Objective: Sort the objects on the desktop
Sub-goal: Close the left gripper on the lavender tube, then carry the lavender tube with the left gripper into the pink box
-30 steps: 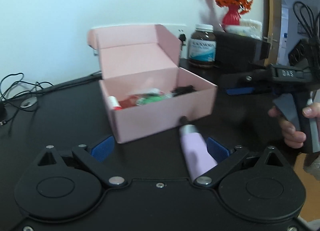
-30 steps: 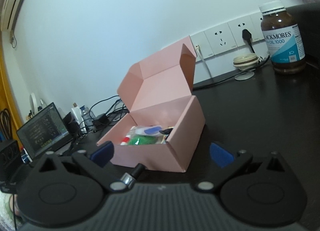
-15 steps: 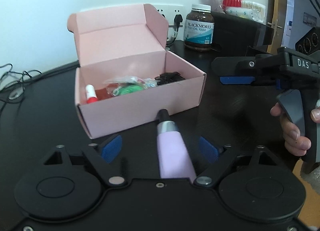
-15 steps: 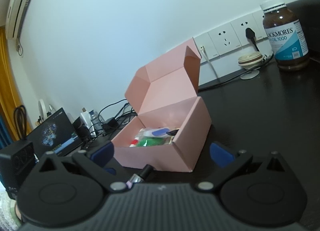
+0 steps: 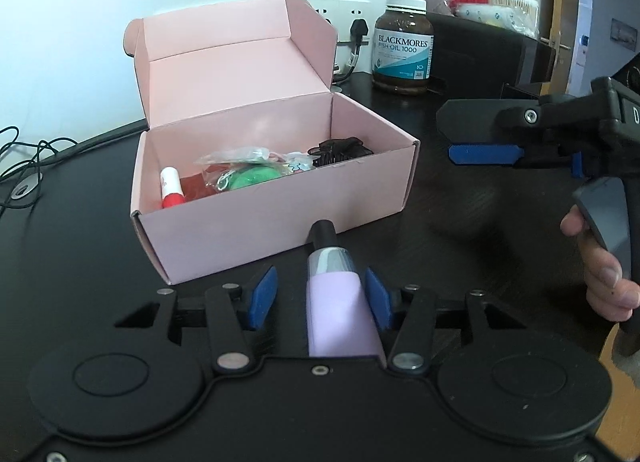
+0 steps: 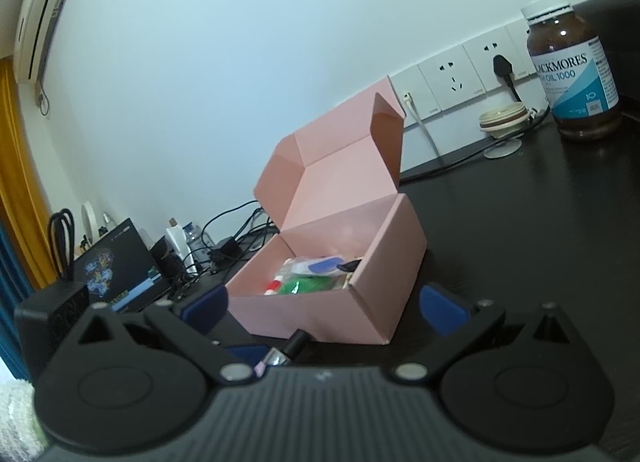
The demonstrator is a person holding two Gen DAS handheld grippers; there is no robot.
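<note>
Lilac tube (image 5: 340,314), black-capped, is seen lying on the dark desk (image 5: 80,230) between the blue pads of the left gripper (image 5: 320,294), its cap pointed at the front wall of the pink box (image 5: 276,222) and just short of it. The left jaws are closing around the tube; the right-hand pad (image 5: 376,294) is seen against its side, while a gap is left at the other pad (image 5: 262,294), so no firm grip is shown yet. In the right wrist view only the tube's cap end (image 6: 294,346) is seen, close to the box's near bottom edge.

The box is stood open, its lid raised upright at the back. Inside, a red-and-white stick (image 5: 171,188) is laid against the left wall, a green item in clear wrap (image 5: 244,172) in the middle, and a black ruffled piece (image 5: 340,148) by the right wall. Free room is left above the contents and along the front rim.

The right gripper (image 6: 324,302) is held wide open and empty, level, to the right of the box, with bare desk below it; the hand (image 5: 604,270) on its grey trigger is seen at the frame's edge. Bare desk is also left to the left of the box.

A brown bottle (image 5: 402,46) is stood well behind the box, near the wall sockets (image 6: 452,78). Cables (image 5: 24,158) are trailed at the far left edge.
</note>
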